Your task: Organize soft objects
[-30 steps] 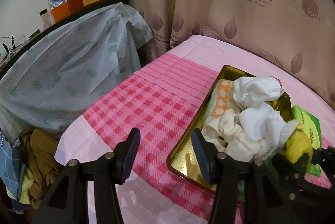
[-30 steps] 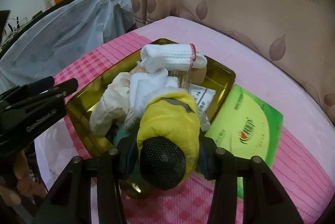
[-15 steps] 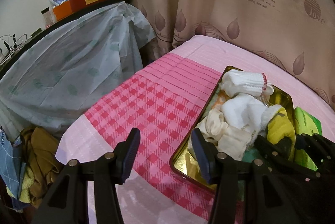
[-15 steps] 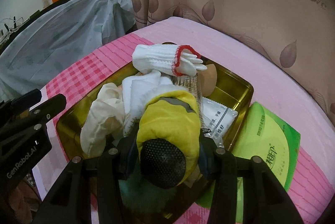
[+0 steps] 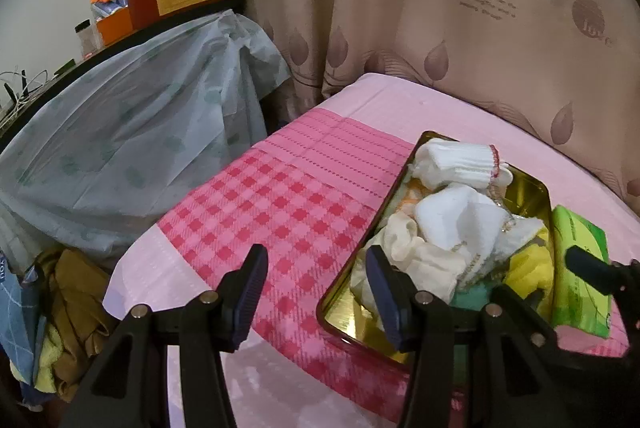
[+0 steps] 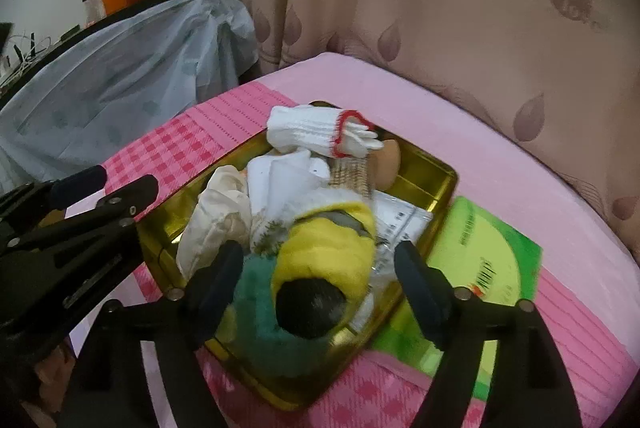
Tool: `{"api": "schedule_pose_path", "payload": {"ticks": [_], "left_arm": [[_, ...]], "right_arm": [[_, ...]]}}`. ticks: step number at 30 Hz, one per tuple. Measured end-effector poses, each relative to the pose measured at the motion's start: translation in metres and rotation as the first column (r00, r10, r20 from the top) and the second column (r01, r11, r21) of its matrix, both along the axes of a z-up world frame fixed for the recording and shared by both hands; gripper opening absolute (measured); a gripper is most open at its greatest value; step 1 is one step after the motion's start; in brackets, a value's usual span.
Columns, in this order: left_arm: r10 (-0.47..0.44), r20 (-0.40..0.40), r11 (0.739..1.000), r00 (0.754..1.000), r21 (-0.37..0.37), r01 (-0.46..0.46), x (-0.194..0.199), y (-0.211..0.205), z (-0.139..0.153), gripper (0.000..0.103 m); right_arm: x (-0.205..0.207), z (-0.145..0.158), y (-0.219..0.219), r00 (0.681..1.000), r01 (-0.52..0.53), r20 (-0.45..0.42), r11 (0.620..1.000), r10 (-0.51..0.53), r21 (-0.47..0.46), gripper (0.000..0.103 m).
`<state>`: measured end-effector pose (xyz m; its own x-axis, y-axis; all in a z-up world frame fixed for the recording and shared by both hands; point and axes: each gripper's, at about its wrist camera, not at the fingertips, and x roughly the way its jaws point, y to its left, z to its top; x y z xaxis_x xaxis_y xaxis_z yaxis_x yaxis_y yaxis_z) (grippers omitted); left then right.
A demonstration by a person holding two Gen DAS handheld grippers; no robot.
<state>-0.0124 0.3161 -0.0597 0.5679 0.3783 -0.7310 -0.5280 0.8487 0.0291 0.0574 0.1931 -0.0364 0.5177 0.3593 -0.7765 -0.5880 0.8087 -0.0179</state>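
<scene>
Jaws of the right gripper (image 6: 320,272) have just been opened off the yellow soft toy (image 6: 324,260), now lying lengthwise between them in the gold tray (image 6: 436,175), while the left gripper (image 5: 316,292) is held spread and empty beside it.

Piled in the tin tray (image 6: 436,183) on the bed (image 6: 460,131): knit glove (image 6: 312,127) at twelve o'clock, plush toy (image 6: 324,256) at six, folded cloths (image 6: 280,183) between. Beside the tray at four o'clock, a flat packet (image 6: 496,260). Beyond the bed at twelve, a curtain (image 6: 460,7); at ten, a covered table (image 6: 120,67).
</scene>
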Motion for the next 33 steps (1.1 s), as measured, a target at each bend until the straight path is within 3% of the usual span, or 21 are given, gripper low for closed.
{"api": "schedule_pose_path", "payload": {"ticks": [5,16,33], "left_arm": [[-0.034,0.008,0.999,0.999,0.005,0.034,0.0,-0.007,0.001,0.052],[-0.162,0.035,0.985,0.986,0.065,0.16,0.0,-0.037,0.01,0.053],[-0.221,0.032,0.972,0.975,0.09,0.218,-0.001,-0.051,0.01,0.056]], "right_arm": [[-0.013,0.009,-0.025,0.998,0.067,-0.009,0.998,-0.067,0.018,0.089],[-0.037,0.008,-0.074,0.965,0.253,-0.073,0.967,-0.251,0.02,0.098],[-0.046,-0.002,-0.079,0.956,0.274,-0.111,0.962,-0.27,0.019,0.098]]}}
